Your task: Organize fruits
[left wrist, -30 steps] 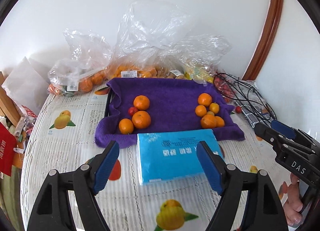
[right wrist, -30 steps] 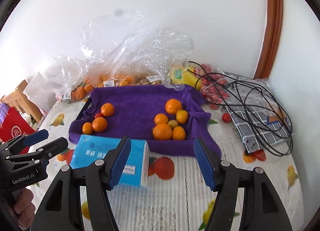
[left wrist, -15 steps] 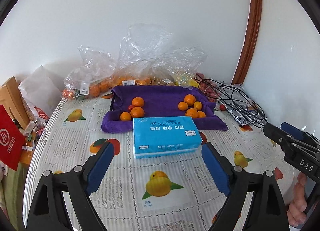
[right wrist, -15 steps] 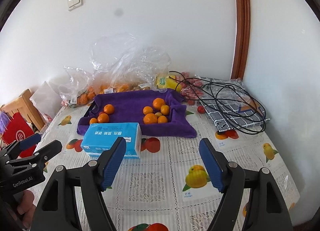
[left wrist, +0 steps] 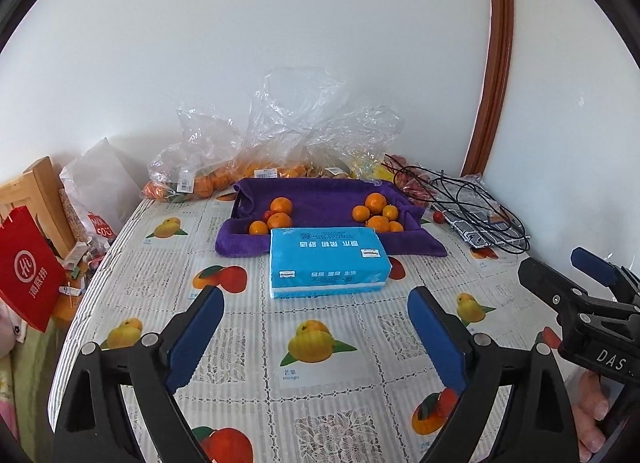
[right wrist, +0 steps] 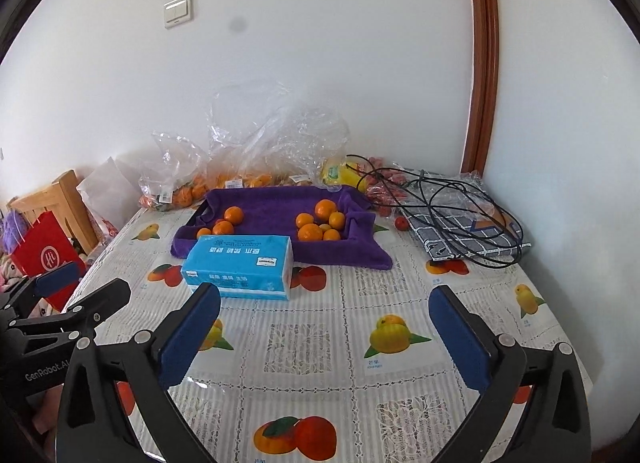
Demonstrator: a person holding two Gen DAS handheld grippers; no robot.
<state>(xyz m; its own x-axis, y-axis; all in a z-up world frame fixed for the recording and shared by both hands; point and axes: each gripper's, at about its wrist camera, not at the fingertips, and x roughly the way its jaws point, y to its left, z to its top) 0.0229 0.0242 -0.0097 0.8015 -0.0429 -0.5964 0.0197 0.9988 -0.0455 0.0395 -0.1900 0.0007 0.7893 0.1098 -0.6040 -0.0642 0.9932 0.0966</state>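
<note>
The left tool (left wrist: 314, 329) stood wide and empty low in its frame, its jaws having just been opening with nothing between them. The right tool (right wrist: 324, 327) was likewise wide and empty, its jaws also just opened, over bare desk (right wrist: 360, 363). Both hung well short of the fruit.

The oranges (left wrist: 280, 215) lay in two small clusters on a purple towel (left wrist: 320, 195) at mid-frame, one group left, the other (right wrist: 320, 223) right. A blue tissue box (left wrist: 326, 259) sat just in front of the towel, between tools and fruit.

The sorting looked close to done, or paused. To go on well, each tool would likely need to reach past or around the box, come down on one orange at a time, and close gently on its middle so it neither rolled nor bruised. The loose red fruit (right wrist: 401, 223) beside the cables (right wrist: 452, 203) at right probably still wanted gathering.

A small red fruit among the left cluster was mostly hidden. Whatever lay under the towel showed only as a dark edge. The plastic bags (left wrist: 224, 167) behind held more oranges, uncountable through the creases. The hand (left wrist: 592, 415) on the right tool was cut off at the lower right corner.
</note>
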